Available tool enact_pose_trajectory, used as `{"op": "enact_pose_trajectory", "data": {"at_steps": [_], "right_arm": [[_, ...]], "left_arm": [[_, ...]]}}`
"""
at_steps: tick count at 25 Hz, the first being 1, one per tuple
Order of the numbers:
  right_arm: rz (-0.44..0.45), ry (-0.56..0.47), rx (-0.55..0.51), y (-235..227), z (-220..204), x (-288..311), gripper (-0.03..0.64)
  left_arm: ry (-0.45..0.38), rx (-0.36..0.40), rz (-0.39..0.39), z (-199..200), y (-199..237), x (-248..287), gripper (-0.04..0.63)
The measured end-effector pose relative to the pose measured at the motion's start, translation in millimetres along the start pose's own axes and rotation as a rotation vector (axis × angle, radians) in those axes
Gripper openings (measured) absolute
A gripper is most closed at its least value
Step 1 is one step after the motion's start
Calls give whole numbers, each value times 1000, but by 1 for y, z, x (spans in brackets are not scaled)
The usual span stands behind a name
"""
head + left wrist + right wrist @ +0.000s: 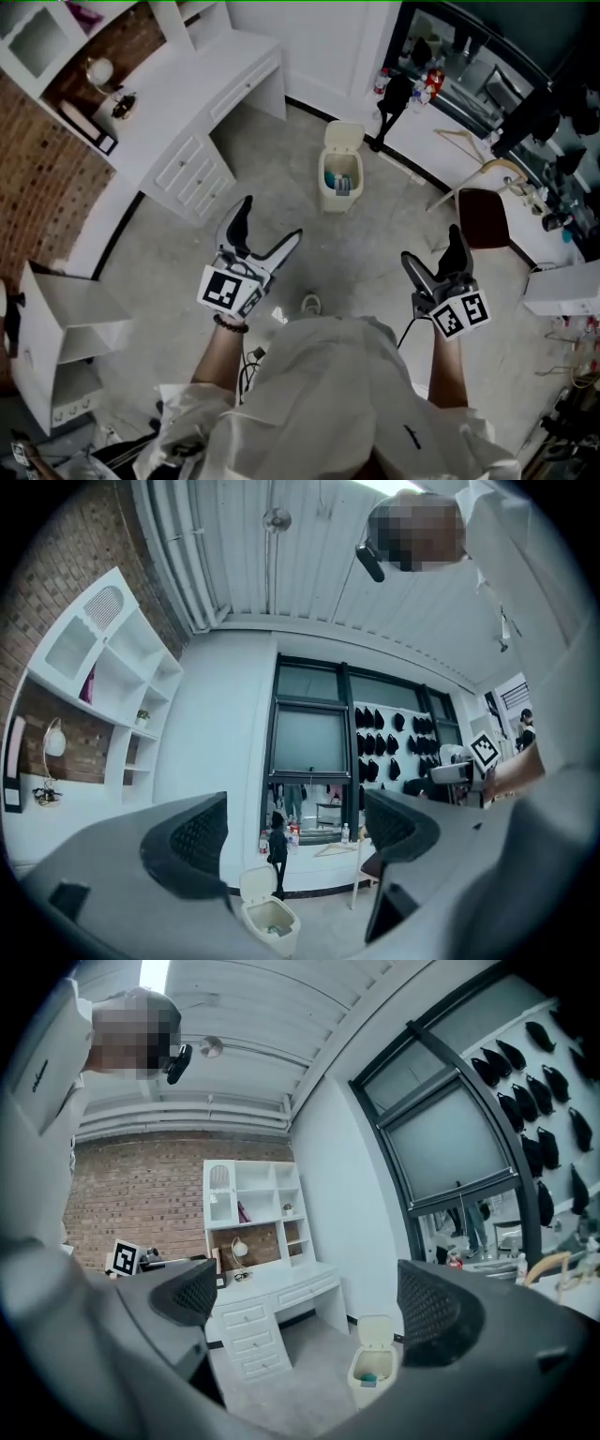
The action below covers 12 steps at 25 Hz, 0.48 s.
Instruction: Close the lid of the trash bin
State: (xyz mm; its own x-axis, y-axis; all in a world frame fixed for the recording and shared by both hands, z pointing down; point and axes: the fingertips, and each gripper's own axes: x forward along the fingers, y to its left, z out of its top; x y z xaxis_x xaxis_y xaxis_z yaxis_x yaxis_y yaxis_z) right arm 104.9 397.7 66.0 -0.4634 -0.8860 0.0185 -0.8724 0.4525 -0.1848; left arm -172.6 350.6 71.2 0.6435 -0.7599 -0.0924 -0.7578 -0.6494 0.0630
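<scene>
A cream trash bin point(338, 183) stands on the grey floor ahead of me, near the wall. Its lid point(343, 135) is tipped up and open, and blue rubbish shows inside. In the left gripper view the bin point(273, 922) sits low between the jaws, well away. The right gripper view shows the bin point(372, 1373) low and right of centre with its lid point(375, 1329) upright. My left gripper point(271, 221) is held open at waist height, nothing in it. My right gripper point(434, 253) is open and empty too. Both are far short of the bin.
A white desk with drawers point(192, 167) and a shelf unit fill the left, against a brick wall. A dark chair point(484, 217) stands right of the bin. An open white cabinet point(66, 328) is at my near left. Bottles stand on the window ledge point(412, 94).
</scene>
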Motion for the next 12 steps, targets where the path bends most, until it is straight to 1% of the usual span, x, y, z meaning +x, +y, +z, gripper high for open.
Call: {"op": "enact_pose_trajectory", "data": {"at_steps": [4,8,12], "right_arm": [[-9,34,4,-11,-3,18,588],[-13,38,9,-29,-4,43,588],[-2,48,14,-53,-7,74,588]], "left_arm": [[-3,-23,-1,-7,16,17,443],[3,-47,0,-18,32,39,443],[18,-45,6,-27,45,68,443]]}}
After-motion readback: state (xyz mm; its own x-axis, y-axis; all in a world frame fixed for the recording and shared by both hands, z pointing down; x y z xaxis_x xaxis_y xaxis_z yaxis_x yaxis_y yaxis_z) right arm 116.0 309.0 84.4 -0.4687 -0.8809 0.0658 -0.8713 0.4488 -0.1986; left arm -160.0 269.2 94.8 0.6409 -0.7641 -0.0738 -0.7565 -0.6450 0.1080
